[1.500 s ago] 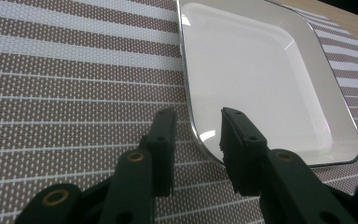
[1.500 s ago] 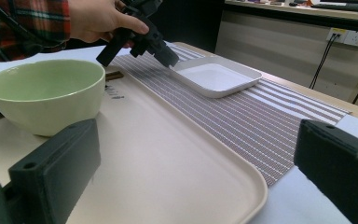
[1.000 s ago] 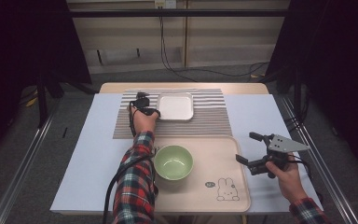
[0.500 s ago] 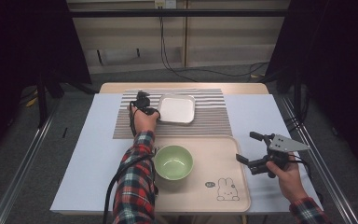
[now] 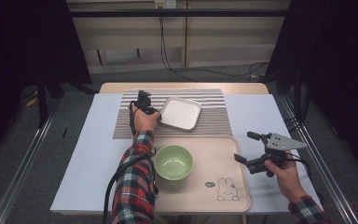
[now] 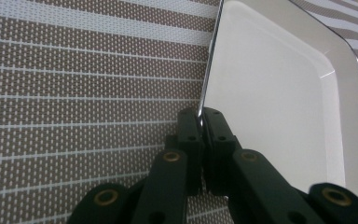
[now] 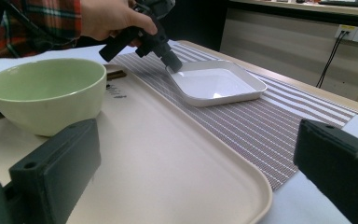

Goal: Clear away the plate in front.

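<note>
A white square plate [image 5: 182, 113] lies on the striped mat [image 5: 126, 122] at the back of the table. My left gripper [image 5: 157, 116] is shut on the plate's left rim. In the left gripper view the two pads [image 6: 200, 119] pinch the thin edge of the plate [image 6: 279, 93], and the jaws have just been closing on it. The right gripper view shows that gripper [image 7: 175, 65] at the plate's near corner [image 7: 216, 84]. My right gripper [image 5: 244, 146] hovers open at the right edge of the beige tray [image 5: 214, 149], with nothing between its jaws [image 7: 196, 158].
A pale green bowl [image 5: 173, 162] stands on the left part of the tray, just below the left forearm, and the bowl [image 7: 42, 93] looks empty. The tray has a rabbit drawing [image 5: 226, 189] at its front right. White cloth [image 5: 88, 154] covers the table around the mat.
The plate now sits slightly turned on the mat compared with a second ago. Both hands have stayed where they were.
</note>
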A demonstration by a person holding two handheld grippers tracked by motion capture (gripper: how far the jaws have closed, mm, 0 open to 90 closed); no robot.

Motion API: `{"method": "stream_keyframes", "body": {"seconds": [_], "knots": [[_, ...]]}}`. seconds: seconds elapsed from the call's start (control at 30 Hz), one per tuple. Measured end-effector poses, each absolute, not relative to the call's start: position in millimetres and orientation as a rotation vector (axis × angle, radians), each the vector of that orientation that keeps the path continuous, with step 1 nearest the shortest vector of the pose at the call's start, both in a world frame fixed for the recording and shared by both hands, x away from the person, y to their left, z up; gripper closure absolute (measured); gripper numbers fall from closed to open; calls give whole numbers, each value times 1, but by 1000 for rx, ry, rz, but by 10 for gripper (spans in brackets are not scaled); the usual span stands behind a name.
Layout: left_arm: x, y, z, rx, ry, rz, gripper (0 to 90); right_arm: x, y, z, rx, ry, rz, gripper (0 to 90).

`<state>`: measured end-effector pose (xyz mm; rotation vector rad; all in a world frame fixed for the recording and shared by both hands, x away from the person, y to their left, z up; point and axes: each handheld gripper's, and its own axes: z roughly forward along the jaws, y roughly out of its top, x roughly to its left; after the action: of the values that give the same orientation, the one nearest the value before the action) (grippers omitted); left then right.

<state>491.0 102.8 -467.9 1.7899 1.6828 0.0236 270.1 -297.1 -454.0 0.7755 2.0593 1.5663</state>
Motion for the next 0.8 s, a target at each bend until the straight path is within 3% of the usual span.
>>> {"method": "stream_keyframes", "body": {"seconds": [0.8], "knots": [[453,104,-424,1833,1462,-123,870,280,-296,-441,899,2030,1522,0]]}}
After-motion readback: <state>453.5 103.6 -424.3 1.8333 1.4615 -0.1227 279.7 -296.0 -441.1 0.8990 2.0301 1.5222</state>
